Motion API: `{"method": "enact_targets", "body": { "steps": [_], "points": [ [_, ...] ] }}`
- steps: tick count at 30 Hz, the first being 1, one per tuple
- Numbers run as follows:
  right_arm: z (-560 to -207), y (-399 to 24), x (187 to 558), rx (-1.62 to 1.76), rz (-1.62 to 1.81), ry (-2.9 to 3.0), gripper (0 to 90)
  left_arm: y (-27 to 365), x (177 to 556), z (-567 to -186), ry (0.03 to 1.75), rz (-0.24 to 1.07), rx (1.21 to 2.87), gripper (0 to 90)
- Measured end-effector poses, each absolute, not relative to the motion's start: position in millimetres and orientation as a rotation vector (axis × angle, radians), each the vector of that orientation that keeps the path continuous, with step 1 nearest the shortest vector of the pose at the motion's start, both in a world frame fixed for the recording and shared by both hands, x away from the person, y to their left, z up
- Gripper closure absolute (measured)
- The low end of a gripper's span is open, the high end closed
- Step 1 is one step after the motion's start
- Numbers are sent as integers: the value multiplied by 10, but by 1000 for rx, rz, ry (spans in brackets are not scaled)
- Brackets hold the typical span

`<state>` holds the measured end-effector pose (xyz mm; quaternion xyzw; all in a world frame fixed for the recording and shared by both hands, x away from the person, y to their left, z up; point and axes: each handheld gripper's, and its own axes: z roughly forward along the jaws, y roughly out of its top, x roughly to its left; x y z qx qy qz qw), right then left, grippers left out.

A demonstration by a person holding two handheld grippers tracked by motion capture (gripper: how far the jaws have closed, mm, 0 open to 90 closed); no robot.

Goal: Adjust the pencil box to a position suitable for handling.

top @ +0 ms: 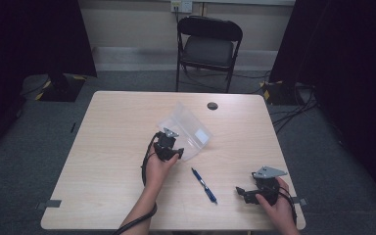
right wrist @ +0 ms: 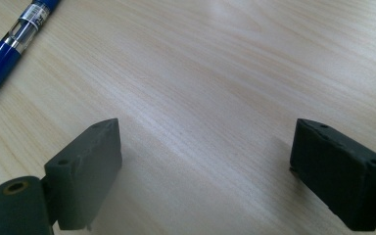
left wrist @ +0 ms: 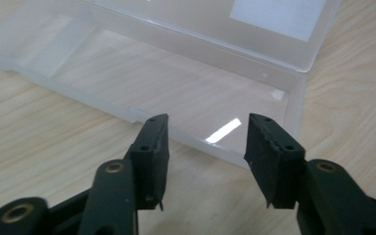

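So the clear plastic box (top: 186, 128) sits mid-table with its lid flipped up, and the left gripper (top: 176, 152) is parked right at its near front edge. In the left gripper view the jaws are spread with nothing between them, tips just short of the box's front wall (left wrist: 196, 142), the empty tray straight ahead and the lid (left wrist: 254, 29) leaning back behind it. The box's long axis runs roughly across that gripper's line of sight, slanted on the table.

The blue pen (top: 204, 185) lies flat on the wood between the two hands, well clear of the box, its long axis angled from near the box toward the person's side. The right gripper (top: 240, 192) rests low on the table just right of the pen, jaws wide apart and holding nothing; in the right gripper view the pen (right wrist: 10, 54) is off to the upper left, not between the jaws.

My guess: the right hand is nearer the pen, so it'd need to swing left to straddle the barrel crosswise. Nothing blocks the path. There's a chair (top: 208, 46) behind the table and a small dark disc (top: 212, 105) near the far edge, both out of the way.
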<state>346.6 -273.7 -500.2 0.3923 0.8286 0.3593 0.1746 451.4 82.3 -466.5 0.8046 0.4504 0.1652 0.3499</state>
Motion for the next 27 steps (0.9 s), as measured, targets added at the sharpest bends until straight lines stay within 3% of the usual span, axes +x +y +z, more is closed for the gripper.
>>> {"method": "enact_targets", "body": {
  "steps": [4,8,16,27],
  "points": [
    [-5002,-2737,3467,1112,1019,2349,107,1011,4385,-4581,1167,451,2066,426],
    [-5002,-2737,3466,1112,1017,2349,108,1268,4184,-4624,1164,376,2051,294],
    [-4997,-2716,3468,1114,1018,2340,146,1743,3811,-4883,1200,365,2079,235],
    [-4932,-2571,3539,1057,1027,2368,227,1915,3604,-5010,1069,467,2102,151]
  ]
}}
